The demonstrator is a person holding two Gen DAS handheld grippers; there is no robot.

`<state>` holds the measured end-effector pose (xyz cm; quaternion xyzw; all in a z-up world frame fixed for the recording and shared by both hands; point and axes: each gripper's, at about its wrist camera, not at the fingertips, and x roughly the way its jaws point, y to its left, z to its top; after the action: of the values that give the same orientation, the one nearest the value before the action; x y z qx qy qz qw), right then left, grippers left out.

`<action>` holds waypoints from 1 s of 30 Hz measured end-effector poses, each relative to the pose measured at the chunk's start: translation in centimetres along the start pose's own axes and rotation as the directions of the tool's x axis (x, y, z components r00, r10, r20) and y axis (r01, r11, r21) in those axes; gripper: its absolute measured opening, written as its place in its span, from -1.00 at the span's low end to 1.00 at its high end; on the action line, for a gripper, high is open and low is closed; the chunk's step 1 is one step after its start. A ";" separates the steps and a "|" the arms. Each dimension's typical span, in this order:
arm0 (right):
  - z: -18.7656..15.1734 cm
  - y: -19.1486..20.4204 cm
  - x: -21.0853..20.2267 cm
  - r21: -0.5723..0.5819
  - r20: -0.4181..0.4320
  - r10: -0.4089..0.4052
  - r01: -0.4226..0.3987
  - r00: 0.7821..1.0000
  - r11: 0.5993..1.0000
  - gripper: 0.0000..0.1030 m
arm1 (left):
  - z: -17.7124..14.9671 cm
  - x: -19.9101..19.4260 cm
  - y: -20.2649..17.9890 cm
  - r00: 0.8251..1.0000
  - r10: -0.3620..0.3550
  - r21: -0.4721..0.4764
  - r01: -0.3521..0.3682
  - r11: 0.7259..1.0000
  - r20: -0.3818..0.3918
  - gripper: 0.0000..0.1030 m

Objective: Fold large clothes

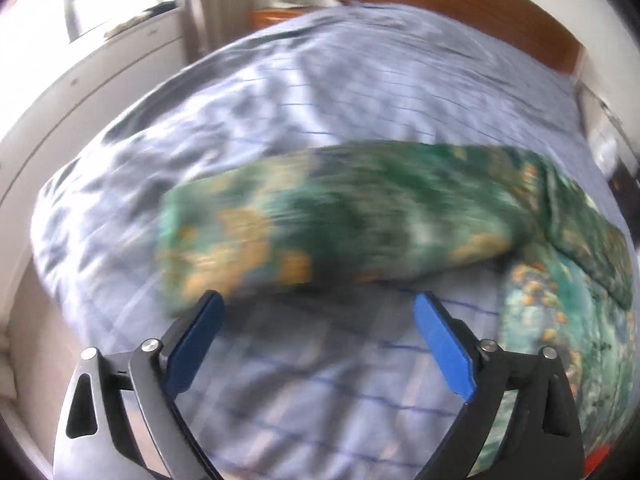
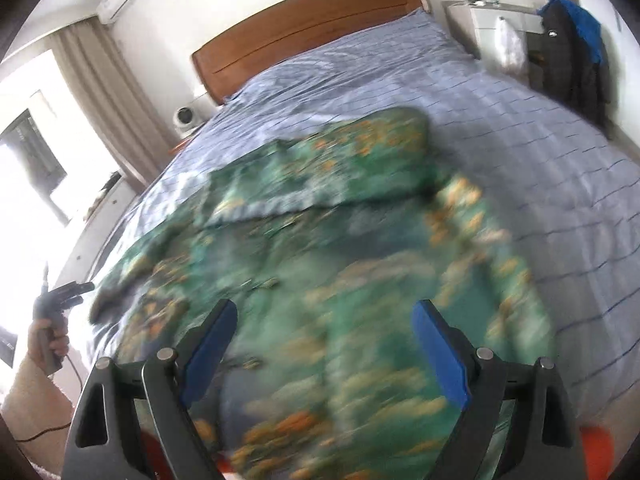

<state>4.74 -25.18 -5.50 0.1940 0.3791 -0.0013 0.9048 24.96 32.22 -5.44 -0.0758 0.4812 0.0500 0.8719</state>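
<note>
Taking the wooden headboard (image 2: 304,28) as the landmark, the green patterned garment (image 2: 320,280) lies toward the foot of the bed (image 2: 540,152), far from that headboard, spread over the pale blue checked cover with one sleeve (image 1: 340,216) folded across. Farthest to the left, on the window side of the headboard, the left claw (image 1: 318,308) stands released, its blue pads spread wide with only bedcover between them; the folded sleeve lies just beyond its tips, on the headboard side. The risk here, as I judge it, is that the sleeve was laid loosely and may slide or spring open, since nothing pins it, and a careless pass of that claw could drag it off its fold. Both views are smeared, so a new grasp made in haste could miss the hem or catch the bedcover along with the cloth. Further right, the right claw (image 2: 326,312) is likewise released, hanging over the garment's body and gripping nothing. If it bites down mid-panel rather than on an edge, it would bunch several layers and spoil the fold. The far sleeve, on the right side below the headboard, looks rumpled and could fold in crooked.
</note>
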 end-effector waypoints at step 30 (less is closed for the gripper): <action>-4.7 10.0 -0.5 -0.211 -0.085 0.077 -0.094 0.993 0.973 0.71 | 9.2 1.1 7.8 0.998 0.011 -0.245 -0.025 0.969 -0.058 -0.95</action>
<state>2.71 -14.39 -4.65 0.1110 0.4027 0.0861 0.9045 31.92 41.60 -2.24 -0.1801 0.4961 0.1150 0.8415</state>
